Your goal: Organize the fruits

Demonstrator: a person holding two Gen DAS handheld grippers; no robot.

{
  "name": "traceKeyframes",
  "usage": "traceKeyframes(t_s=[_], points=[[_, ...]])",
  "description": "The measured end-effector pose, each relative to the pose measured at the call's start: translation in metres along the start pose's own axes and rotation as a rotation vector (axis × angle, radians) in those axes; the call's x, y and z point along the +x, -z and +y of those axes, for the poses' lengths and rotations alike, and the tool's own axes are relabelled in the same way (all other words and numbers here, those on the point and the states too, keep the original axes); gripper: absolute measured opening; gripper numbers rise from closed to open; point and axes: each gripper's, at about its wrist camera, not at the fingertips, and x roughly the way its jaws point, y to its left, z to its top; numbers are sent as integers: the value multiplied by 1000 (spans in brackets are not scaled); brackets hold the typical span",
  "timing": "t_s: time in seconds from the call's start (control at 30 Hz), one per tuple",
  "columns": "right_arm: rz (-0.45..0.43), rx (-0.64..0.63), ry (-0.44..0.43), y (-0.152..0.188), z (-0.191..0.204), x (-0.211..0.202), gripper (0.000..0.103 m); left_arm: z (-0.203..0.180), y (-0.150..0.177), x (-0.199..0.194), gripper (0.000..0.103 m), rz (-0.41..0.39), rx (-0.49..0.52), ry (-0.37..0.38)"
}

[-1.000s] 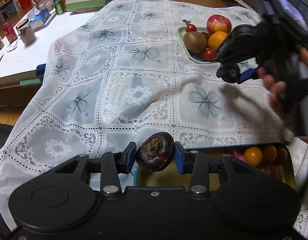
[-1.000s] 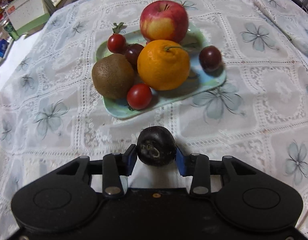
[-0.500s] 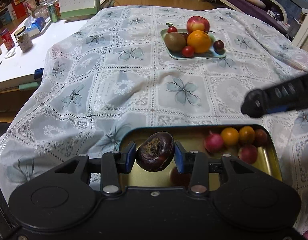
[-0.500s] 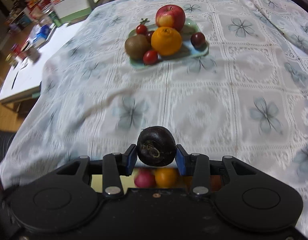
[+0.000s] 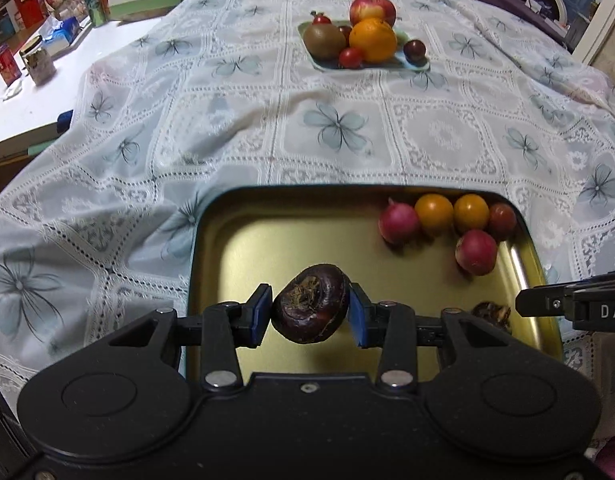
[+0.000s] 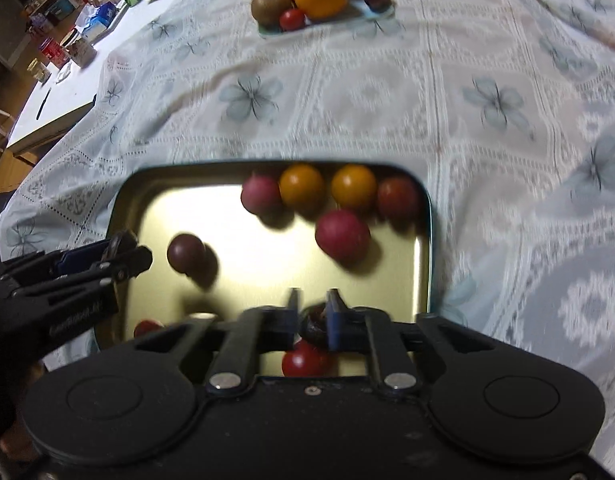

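Note:
My left gripper (image 5: pixel 310 311) is shut on a dark water chestnut (image 5: pixel 310 307) and holds it above the gold metal tray (image 5: pixel 243 240). My right gripper (image 6: pixel 312 312) is shut, its blue pads nearly together with nothing pinched. A second dark chestnut (image 6: pixel 312 326) lies in the tray just below those pads and shows beside the right gripper's tip (image 5: pixel 521 307) as the chestnut (image 5: pixel 492 314). In the tray's far corner sit two orange tomatoes (image 5: pixel 433 210), two radishes (image 5: pixel 476 252) and a dark red tomato (image 5: pixel 502 216). A red tomato (image 6: pixel 305 360) lies near the front rim.
A pale green plate (image 5: pixel 417 65) at the far side of the flowered tablecloth holds an apple (image 5: pixel 372 6), an orange (image 5: pixel 373 39), a kiwi (image 5: pixel 324 41) and small tomatoes. A white side table (image 5: pixel 23 108) with jars and boxes stands to the left.
The right gripper came back from the green plate to the gold tray, its chestnut left the pads and the jaws closed. The left gripper moved further over the tray, still gripping its chestnut.

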Motion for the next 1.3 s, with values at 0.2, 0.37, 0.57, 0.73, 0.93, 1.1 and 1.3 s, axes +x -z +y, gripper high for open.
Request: traceKeyframes(t_s=[0.2, 0.37, 0.57, 0.73, 0.93, 1.1, 1.3], points=[[19, 36, -3, 1, -9, 8, 13, 1, 1, 3, 49, 2, -6, -13], [-11, 37, 11, 1, -10, 3, 16, 2, 0, 7, 49, -6, -3, -51], [11, 6, 15, 5, -3, 13, 16, 1, 2, 11, 49, -6, 21, -73], [40, -8, 13, 12, 3, 21, 18, 2, 4, 10, 50, -7, 23, -80], [57, -18, 25, 16, 5, 26, 19, 1, 10, 11, 50, 14, 12, -67], [71, -19, 26, 19, 5, 29, 19, 2, 14, 7, 50, 14, -8, -76], [30, -15, 35, 26, 2, 23, 24, 4, 18, 3, 50, 5, -24, -109]])
